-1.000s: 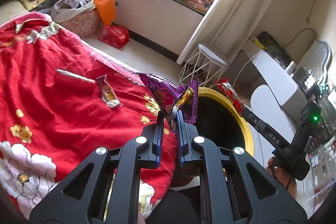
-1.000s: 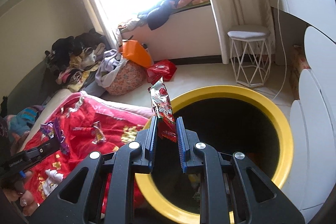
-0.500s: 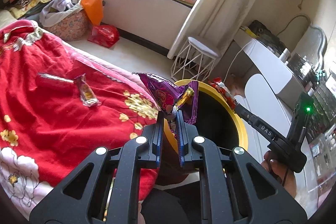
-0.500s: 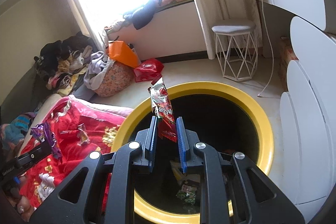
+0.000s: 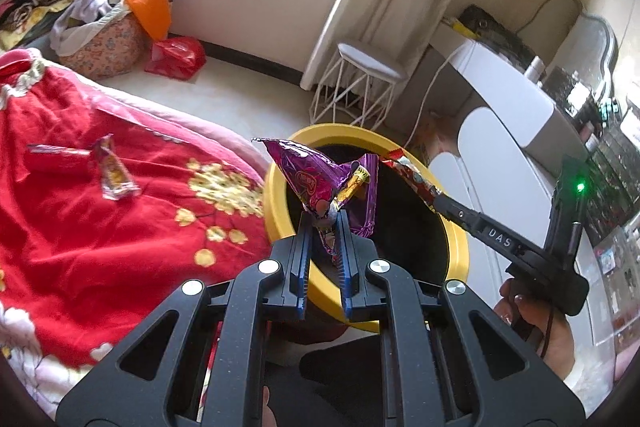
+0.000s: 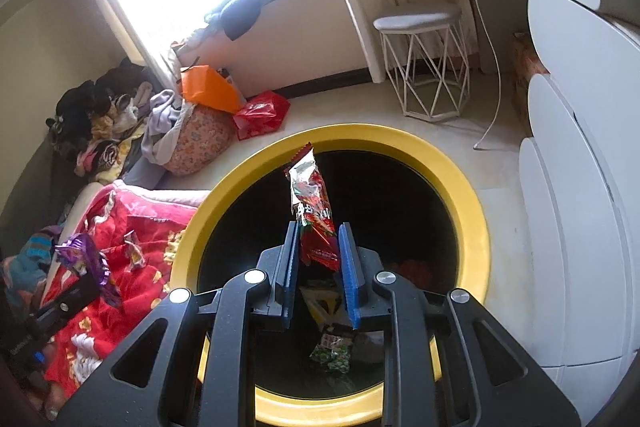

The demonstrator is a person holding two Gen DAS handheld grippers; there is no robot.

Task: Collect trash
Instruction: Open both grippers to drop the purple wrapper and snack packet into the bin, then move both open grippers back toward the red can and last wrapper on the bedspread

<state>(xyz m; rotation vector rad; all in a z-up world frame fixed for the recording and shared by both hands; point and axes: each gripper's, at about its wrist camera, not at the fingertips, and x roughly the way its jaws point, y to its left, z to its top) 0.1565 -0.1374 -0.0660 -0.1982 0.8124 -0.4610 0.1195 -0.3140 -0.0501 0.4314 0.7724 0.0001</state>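
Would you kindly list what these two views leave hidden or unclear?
- Left wrist view: the bin floor, lost in black shadow.
- Right wrist view: the print on the packets in the bin, too small; whether the opening right gripper presses the red wrapper.
- Both views: the person, cut off by the frame edge.

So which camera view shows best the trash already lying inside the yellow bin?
The right wrist view: it looks down into the yellow bin, where a green packet lies on the bottom. The left wrist view shows only the rim and a dark interior.
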